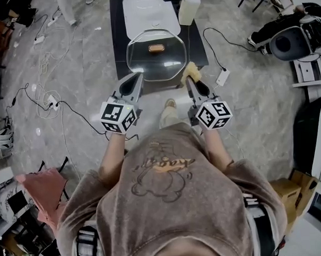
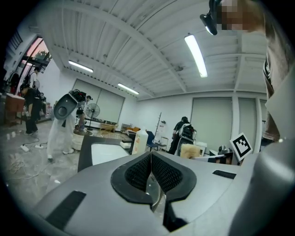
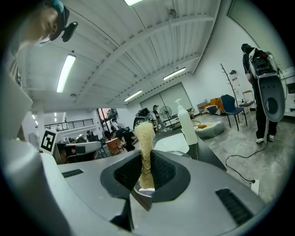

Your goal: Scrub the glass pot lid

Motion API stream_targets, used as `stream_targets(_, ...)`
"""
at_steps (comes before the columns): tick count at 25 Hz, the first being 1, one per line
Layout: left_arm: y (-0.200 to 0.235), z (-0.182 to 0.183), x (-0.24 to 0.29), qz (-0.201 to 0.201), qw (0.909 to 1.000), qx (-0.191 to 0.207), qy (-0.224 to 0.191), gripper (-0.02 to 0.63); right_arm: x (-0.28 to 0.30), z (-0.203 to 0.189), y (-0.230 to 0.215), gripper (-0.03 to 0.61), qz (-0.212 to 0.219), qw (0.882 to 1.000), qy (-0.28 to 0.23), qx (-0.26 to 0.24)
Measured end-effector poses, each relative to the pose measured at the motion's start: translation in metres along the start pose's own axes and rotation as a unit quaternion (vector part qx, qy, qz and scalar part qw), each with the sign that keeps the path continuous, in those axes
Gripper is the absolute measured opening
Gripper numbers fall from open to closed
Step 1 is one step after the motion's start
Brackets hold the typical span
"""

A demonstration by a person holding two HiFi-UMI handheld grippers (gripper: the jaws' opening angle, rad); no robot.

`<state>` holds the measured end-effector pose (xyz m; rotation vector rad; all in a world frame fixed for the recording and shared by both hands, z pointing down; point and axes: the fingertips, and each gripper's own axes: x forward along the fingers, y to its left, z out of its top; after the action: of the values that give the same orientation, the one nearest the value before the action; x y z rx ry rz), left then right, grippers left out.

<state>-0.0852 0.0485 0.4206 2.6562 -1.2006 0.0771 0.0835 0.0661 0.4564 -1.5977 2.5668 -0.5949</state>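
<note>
The round glass pot lid (image 1: 156, 55), with a brown knob at its centre, is held up over the dark table (image 1: 119, 31). My left gripper (image 1: 138, 79) is shut on the lid's near-left rim. In the left gripper view only a thin sliver of the lid (image 2: 156, 196) shows edge-on between the closed pads of that gripper (image 2: 150, 173). My right gripper (image 1: 191, 82) is shut on a yellow sponge (image 1: 190, 72) at the lid's near-right edge. The sponge (image 3: 145, 138) sticks up from between the pads of the right gripper (image 3: 146, 168).
A white tray (image 1: 150, 14) and a white bottle (image 1: 189, 7) stand on the table behind the lid. Cables and a power strip (image 1: 52, 100) lie on the floor to the left. A white robot (image 1: 292, 39) sits at the right. People stand in the room's background.
</note>
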Motion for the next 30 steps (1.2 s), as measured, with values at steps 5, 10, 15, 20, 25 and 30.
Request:
stream_targets(5, 0.019, 0.022, 0.054, 0.012, 0.9999, 0.005, -0.007, 0.018, 0.045, 0.031, -0.043, 0.040, 0.019, 1.000, 0.004, -0.001)
stream_targets(10, 0.036, 0.029, 0.097, 0.024, 0.9997, 0.002, 0.000, 0.018, 0.087, 0.051, -0.075, 0.040, 0.046, 0.999, 0.014, -0.004)
stream_targets(15, 0.048, 0.031, 0.127, 0.039, 0.9992, -0.002, 0.002, 0.018, 0.116, 0.060, -0.096, 0.040, 0.075, 0.997, 0.024, -0.001)
stream_targets(20, 0.058, 0.037, 0.135, 0.060, 0.9981, -0.012, -0.008, 0.018, 0.134, 0.063, -0.108, 0.040, 0.087, 0.996, 0.032, 0.003)
stream_targets(25, 0.071, 0.051, 0.137, 0.046, 0.9989, -0.005, -0.009, 0.018, 0.149, 0.069, -0.103, 0.040, 0.083, 0.996, 0.032, 0.001)
stream_targets(30, 0.080, 0.067, 0.140, 0.011, 0.9998, 0.000, -0.015, 0.018, 0.155, 0.075, -0.095, 0.040, 0.065, 0.998, 0.022, 0.006)
